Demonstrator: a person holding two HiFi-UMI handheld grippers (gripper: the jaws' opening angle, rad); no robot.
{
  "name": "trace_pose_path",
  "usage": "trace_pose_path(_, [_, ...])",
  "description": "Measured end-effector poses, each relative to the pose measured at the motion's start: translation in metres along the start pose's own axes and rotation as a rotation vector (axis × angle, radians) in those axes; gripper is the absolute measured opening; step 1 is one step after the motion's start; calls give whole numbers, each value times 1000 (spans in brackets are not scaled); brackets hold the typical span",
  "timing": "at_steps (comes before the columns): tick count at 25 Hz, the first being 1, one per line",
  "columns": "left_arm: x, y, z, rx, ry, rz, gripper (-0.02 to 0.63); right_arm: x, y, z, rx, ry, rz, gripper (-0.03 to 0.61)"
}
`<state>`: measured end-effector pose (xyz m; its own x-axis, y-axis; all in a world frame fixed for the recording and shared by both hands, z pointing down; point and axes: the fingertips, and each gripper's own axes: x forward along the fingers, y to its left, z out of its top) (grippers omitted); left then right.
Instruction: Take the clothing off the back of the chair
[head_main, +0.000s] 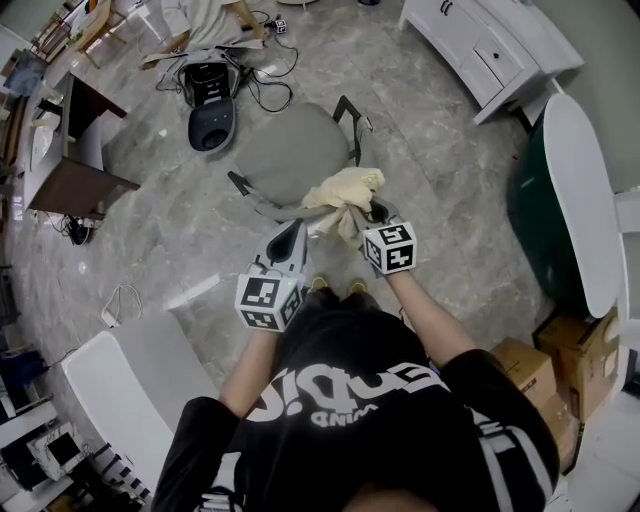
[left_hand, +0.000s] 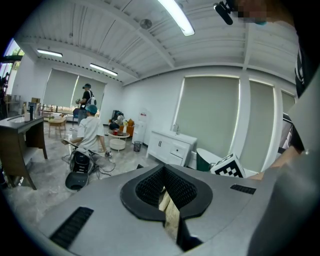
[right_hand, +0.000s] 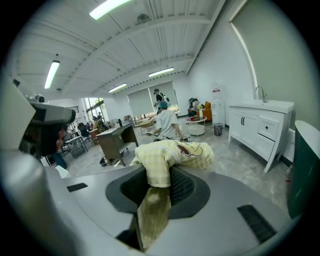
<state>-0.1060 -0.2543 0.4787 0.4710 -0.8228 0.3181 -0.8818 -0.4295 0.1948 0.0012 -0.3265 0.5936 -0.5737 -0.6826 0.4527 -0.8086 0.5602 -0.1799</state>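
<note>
Twice over, clamping down on the clothing (head_main: 345, 190). Nearest, just past the dark T-shirt (head_main: 370, 400) of the person, pinching a thin strip of pale yellow fabric flat between the pads of the left gripper (head_main: 292, 233), closed tight on it. Slightly beyond and to the right, biting a thicker wad with the right gripper (head_main: 366, 213), closed around it, with checked cloth spilling over the top and hanging down through the gap.

Holding the rest as a loose bunch over the right end of the backrest (head_main: 262, 208) of the grey chair (head_main: 290, 150); not managing to tell whether touching the backrest or hanging just clear of it.

Judging it light, soft and limp: probably sagging and trailing between the two grips rather than holding any shape, hardly slipping against ribbed pads, not fragile. Likely needing watching for a hem or sleeve snagging on the backrest or on the black armrest (head_main: 355, 135) nearby. Judging the best hold to be deep in a gathered fold, several layers thick, as on the right; treating the single thin strip on the left as the weaker grip, liable to slide out under a tug.

Farther off, noting a black bag (head_main: 212, 100) with cables (head_main: 265, 95) on the floor (head_main: 180, 220), then a dark desk (head_main: 75, 160) and a white cabinet (head_main: 490, 45).
</note>
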Motion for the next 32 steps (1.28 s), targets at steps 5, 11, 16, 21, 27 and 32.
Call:
trace_pose_path(5, [1, -6, -2, -8, -10, -9, 12, -25, -1, 64, -47, -121, 16, 95])
trace_pose_path(11, [0, -16, 2, -9, -27, -26, 12, -62, 4, 152, -126, -251, 16, 95])
trace_pose_path(16, [-3, -20, 5, -8, -40, -31, 12, -93, 13, 212, -189, -327, 14, 95])
trace_pose_path(21, [-7, -19, 10, -3, -50, -39, 12, -114, 23, 236, -202, -367, 21, 95])
trace_pose_path(27, [-11, -17, 18, 13, -52, -89, 12, -125, 34, 236, -162, -385, -4, 95])
trace_pose_path(32, [-11, -15, 19, 20, -38, -149, 12, -134, 37, 230, -135, -390, -58, 95])
